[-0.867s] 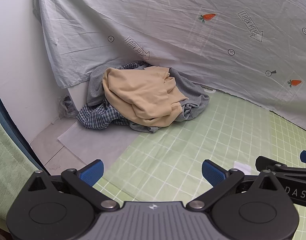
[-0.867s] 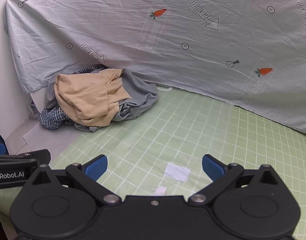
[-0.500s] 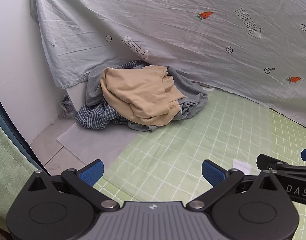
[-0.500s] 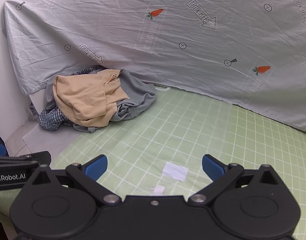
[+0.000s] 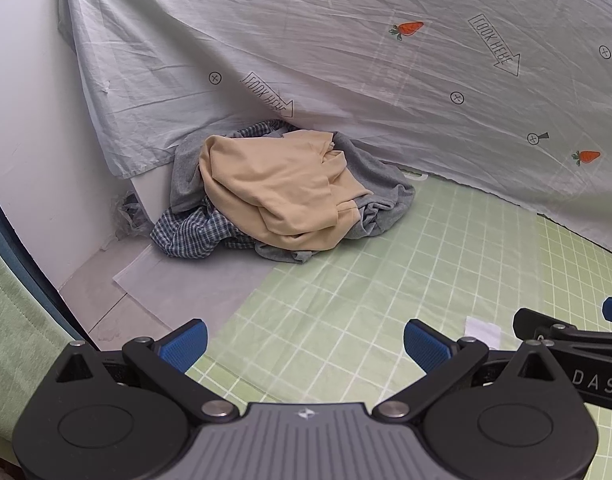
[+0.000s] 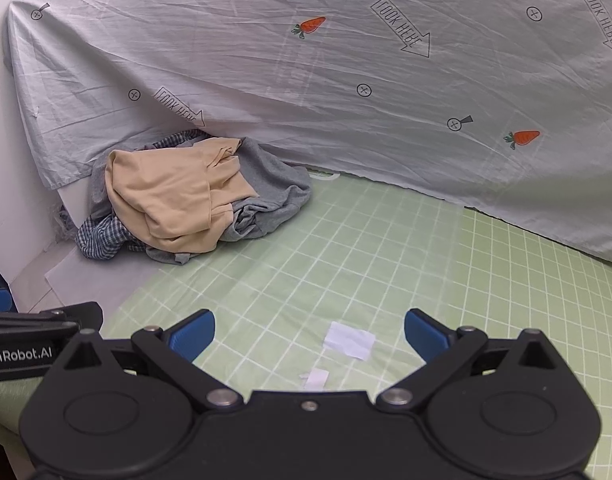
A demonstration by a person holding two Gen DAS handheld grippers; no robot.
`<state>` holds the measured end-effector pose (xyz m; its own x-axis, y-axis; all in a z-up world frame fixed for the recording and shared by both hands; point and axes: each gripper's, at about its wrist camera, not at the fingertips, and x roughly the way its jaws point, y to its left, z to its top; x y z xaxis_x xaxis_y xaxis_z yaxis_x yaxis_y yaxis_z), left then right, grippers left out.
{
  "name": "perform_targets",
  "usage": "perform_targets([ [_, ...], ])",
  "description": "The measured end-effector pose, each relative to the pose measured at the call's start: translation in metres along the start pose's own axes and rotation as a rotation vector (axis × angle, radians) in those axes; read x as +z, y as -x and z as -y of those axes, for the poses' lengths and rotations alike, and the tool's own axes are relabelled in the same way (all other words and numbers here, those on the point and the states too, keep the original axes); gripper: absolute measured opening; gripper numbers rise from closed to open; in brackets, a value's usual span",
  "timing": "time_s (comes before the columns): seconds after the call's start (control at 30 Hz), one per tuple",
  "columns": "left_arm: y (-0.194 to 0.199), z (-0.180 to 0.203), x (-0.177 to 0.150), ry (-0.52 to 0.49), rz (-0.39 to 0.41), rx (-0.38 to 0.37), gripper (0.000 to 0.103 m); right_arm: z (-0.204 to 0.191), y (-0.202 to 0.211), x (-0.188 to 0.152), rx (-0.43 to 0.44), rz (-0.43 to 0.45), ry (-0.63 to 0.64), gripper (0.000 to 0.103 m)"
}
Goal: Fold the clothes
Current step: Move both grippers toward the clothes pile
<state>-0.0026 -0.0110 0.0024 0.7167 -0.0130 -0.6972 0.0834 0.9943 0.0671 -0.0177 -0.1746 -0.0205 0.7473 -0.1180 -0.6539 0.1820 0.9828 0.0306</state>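
Green gridded tabletop (image 5: 385, 280) lies bare between your spread, empty jaws; the clothes pile (image 5: 282, 192) sits far ahead-left. Grab its tan garment (image 6: 166, 192) carelessly and the tangled plaid shirt (image 5: 190, 236) may drag along.

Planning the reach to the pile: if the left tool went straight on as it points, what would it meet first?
Probably the green grid mat, short of the clothes pile, whose beige garment lies further on; depth is uncertain. The left tool is open and empty.
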Motion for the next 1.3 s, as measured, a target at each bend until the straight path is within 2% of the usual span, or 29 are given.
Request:
perform_targets([
  [0.83,-0.001,0.002,0.003,-0.004,-0.014,-0.007,0.103,-0.001,-0.004,0.001,-0.008,-0.010,-0.010,0.102],
  [1.3,-0.009,0.002,0.000,-0.003,-0.050,-0.008,0.103,-0.001,-0.011,-0.001,-0.005,-0.038,-0.020,0.102],
])
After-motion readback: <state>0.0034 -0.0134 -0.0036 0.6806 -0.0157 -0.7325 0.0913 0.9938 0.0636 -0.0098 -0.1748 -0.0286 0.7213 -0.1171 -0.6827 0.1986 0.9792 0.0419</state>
